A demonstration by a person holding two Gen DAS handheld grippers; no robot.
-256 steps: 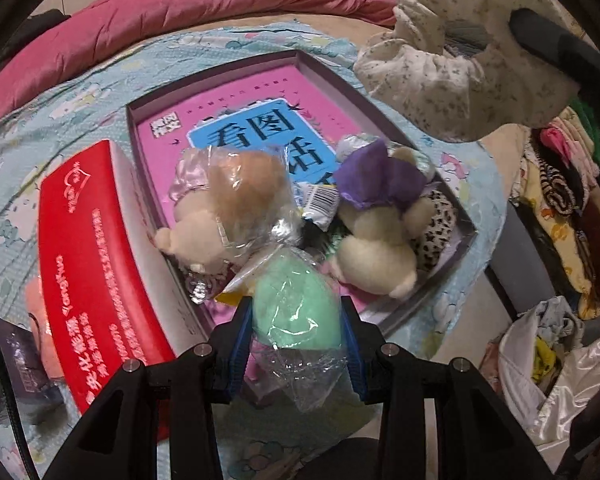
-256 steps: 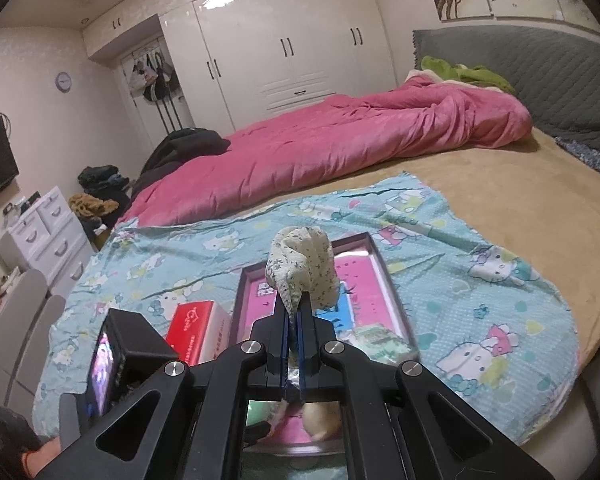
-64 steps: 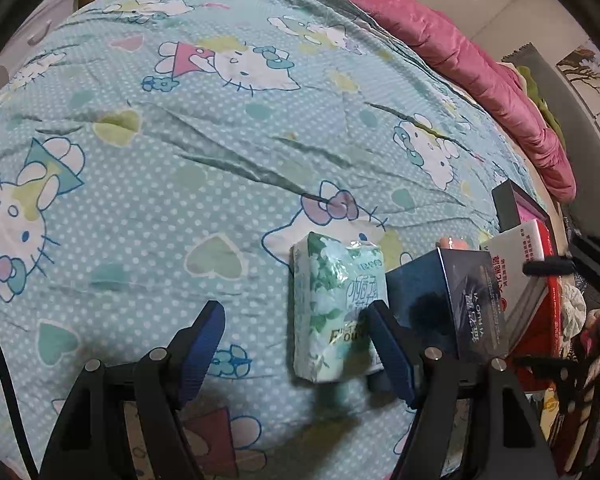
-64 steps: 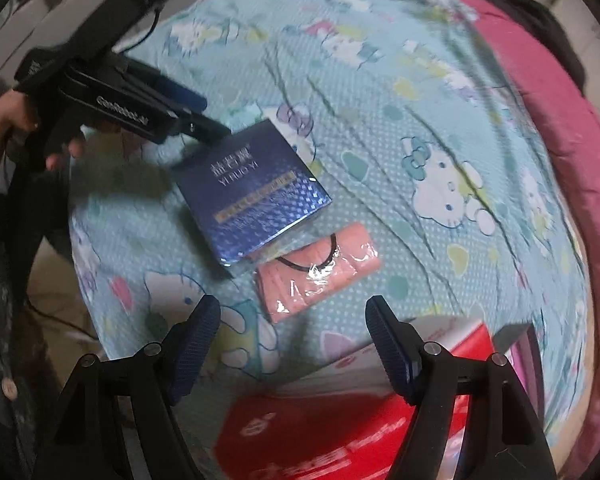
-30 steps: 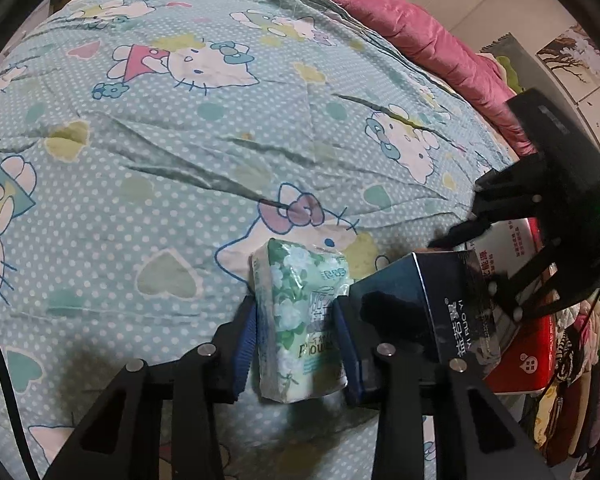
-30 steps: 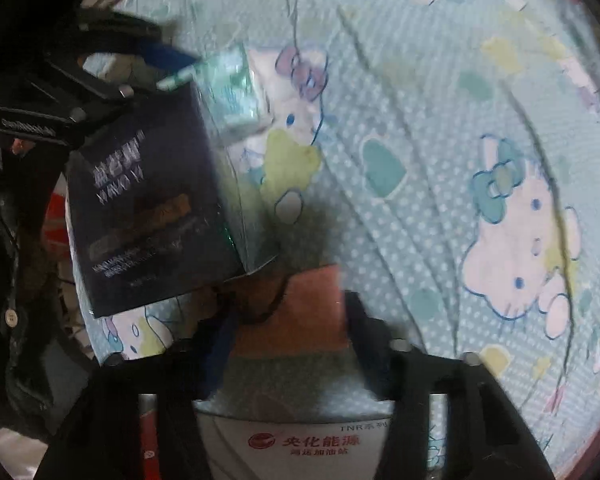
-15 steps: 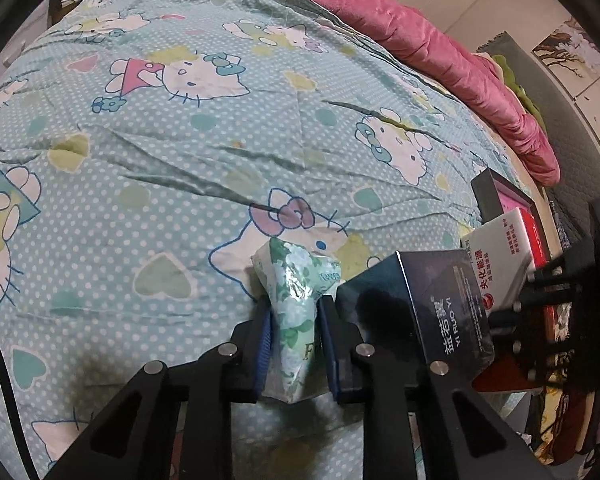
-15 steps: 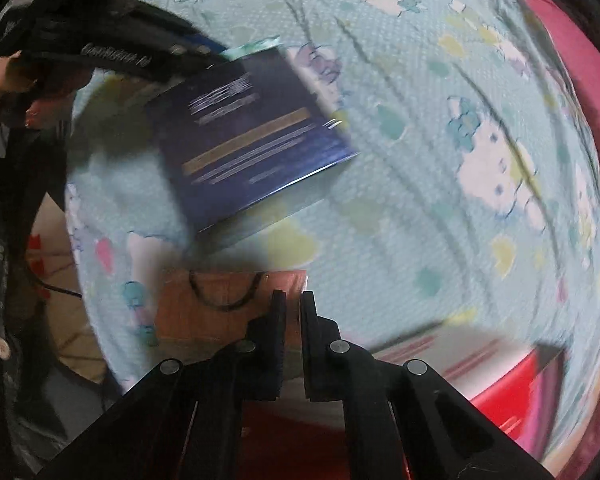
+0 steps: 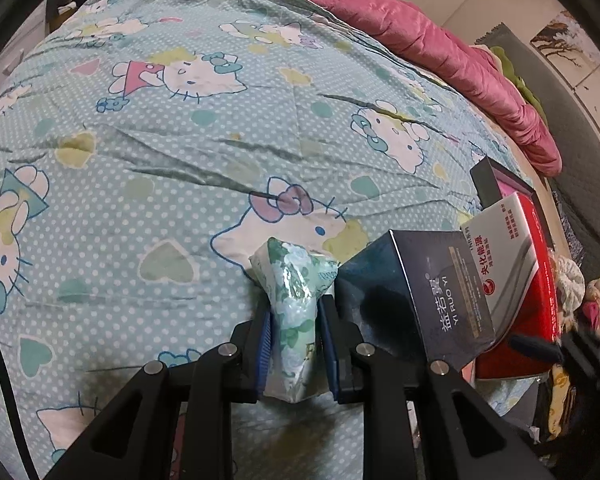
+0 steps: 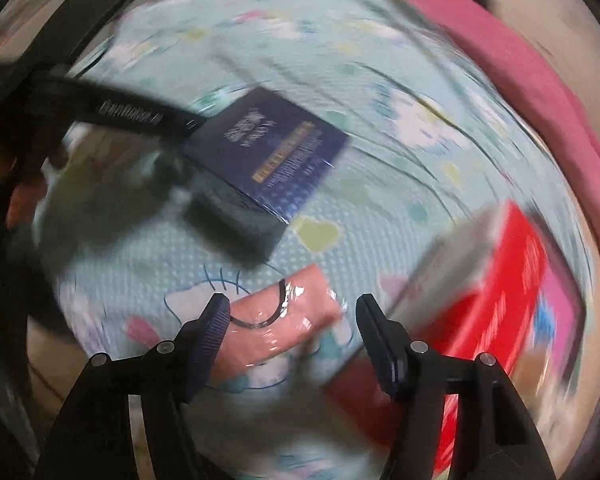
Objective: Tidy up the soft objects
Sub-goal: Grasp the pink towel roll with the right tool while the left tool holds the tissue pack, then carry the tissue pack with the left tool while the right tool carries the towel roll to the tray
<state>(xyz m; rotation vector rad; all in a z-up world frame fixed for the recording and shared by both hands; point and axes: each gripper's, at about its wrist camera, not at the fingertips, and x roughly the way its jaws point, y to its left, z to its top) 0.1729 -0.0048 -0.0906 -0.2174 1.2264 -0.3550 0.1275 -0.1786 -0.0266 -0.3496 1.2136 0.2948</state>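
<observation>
My left gripper is shut on a green-and-white tissue pack, squeezing it thin just above the blanket. A dark blue box stands right beside it on the right. In the blurred right wrist view my right gripper hovers over a pink wrapped packet with a black loop on it. Its jaws are opening wide, and the pads do not press the packet. The dark blue box lies beyond, with the left gripper's arm reaching in from the left.
A cat-print teal blanket covers the bed. A red and white box lies right of the blue box, seen also as the red box. A dark-rimmed tray lies behind it. A pink quilt runs along the far side.
The left gripper closed on the tissue pack and pinched it narrow. The right gripper shut above the pink packet, then rolled, rose and opened wide over it.
</observation>
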